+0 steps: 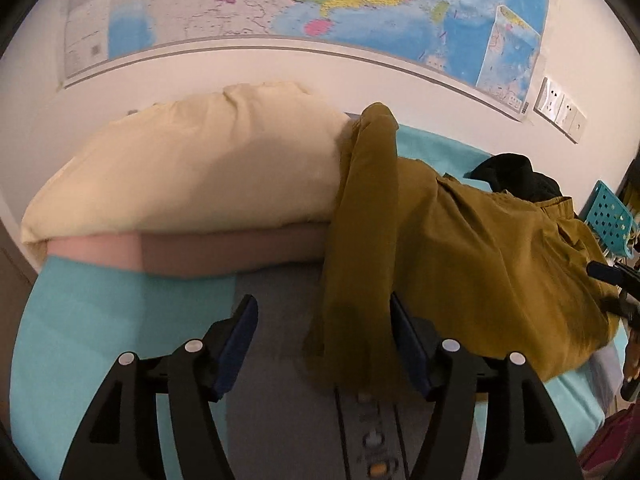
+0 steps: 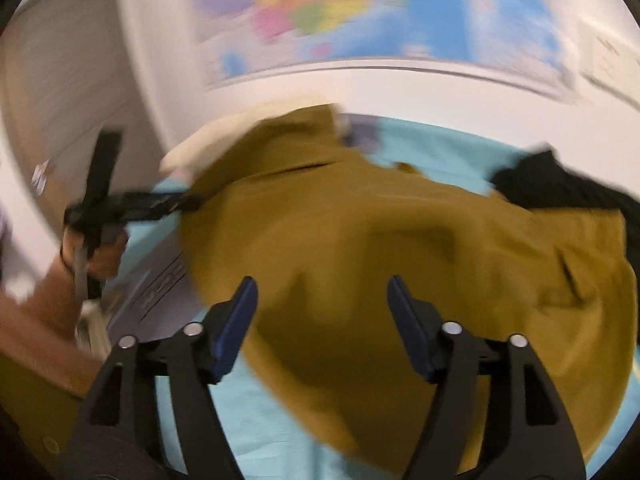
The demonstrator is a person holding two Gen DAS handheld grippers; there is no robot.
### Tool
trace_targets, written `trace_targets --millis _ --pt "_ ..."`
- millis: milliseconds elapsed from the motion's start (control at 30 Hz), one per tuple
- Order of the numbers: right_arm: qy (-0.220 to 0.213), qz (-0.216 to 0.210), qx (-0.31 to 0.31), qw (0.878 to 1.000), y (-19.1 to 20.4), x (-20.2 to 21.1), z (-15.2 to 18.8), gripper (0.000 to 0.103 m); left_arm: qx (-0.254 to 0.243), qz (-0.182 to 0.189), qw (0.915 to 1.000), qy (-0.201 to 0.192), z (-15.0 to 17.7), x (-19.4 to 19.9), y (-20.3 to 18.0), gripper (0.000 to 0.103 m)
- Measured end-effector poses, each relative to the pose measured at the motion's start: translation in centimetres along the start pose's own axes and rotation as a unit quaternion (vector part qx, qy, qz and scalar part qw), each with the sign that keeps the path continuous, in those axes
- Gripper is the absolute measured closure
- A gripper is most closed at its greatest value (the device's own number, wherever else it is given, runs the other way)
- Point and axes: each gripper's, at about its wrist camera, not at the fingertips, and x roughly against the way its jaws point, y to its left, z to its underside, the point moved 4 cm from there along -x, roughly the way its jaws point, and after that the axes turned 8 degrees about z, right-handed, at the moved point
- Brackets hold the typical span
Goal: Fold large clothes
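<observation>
A large mustard-yellow garment (image 1: 460, 248) lies crumpled on a turquoise bed sheet (image 1: 100, 320). One long part of it runs down between the fingers of my left gripper (image 1: 324, 340), whose jaws stand wide apart. In the right wrist view the garment (image 2: 380, 260) fills the middle, and my right gripper (image 2: 322, 320) hovers open over its near edge. The left gripper (image 2: 132, 200) shows there at the garment's left edge, held in a hand. The right wrist view is blurred by motion.
A cream pillow (image 1: 192, 176) lies at the head of the bed against the wall. A black garment (image 1: 516, 176) lies behind the yellow one. A teal perforated basket (image 1: 612, 216) stands at the right. A map (image 1: 320, 8) hangs on the wall, with sockets (image 1: 560, 108) beside it.
</observation>
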Motion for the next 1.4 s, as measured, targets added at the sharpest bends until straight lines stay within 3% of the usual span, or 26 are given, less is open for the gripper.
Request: trace_targets --millis 167,400,500,600,633,667,767,967,1300,1333,1400 --pt "0.017 0.005 0.102 0.995 5.1 -1.8 1.1 0.027 0.010 0.020 0.9996 0.017 2.8 1.1 -1.4 0.036" --pt "0.024 0.079 0.164 0.983 6.7 -3.9 3.5 0.024 0.012 0.036 0.9981 0.049 5.8 0.9 -3.6 0.035" --pt "0.023 0.108 0.183 0.977 6.8 -4.5 4.1 0.025 0.006 0.045 0.9975 0.054 6.1 0.6 -4.5 0.033" --pt "0.019 0.136 0.195 0.971 6.4 -5.1 4.3 0.034 0.001 0.055 0.9968 0.057 6.2 0.2 -5.3 0.033" --pt "0.016 0.131 0.188 0.973 6.2 -5.0 4.2 0.040 0.000 0.062 0.9964 0.058 6.2 0.1 -5.6 0.032" --pt "0.008 0.126 0.174 0.977 5.8 -4.7 3.9 0.053 0.000 0.067 0.9960 0.059 6.2 0.0 -5.8 0.032" --pt "0.000 0.099 0.127 0.987 4.8 -3.8 2.7 0.066 0.003 0.097 0.9932 0.065 6.2 -0.5 -6.8 0.031" --pt "-0.002 0.062 0.069 0.996 3.6 -3.0 1.9 0.068 0.070 0.194 0.9757 0.072 5.4 -2.4 -7.5 0.029" --pt "0.002 0.041 0.033 0.999 3.2 -3.1 2.1 0.068 0.176 0.264 0.9473 0.046 3.8 -4.2 -6.3 0.024" --pt "0.002 0.038 0.027 0.999 3.1 -3.0 2.1 0.067 0.175 0.271 0.9457 0.042 3.8 -4.0 -6.5 0.023" --pt "0.001 0.040 0.029 0.999 3.1 -3.1 2.2 0.066 0.158 0.246 0.9554 0.041 3.9 -3.8 -6.7 0.022"
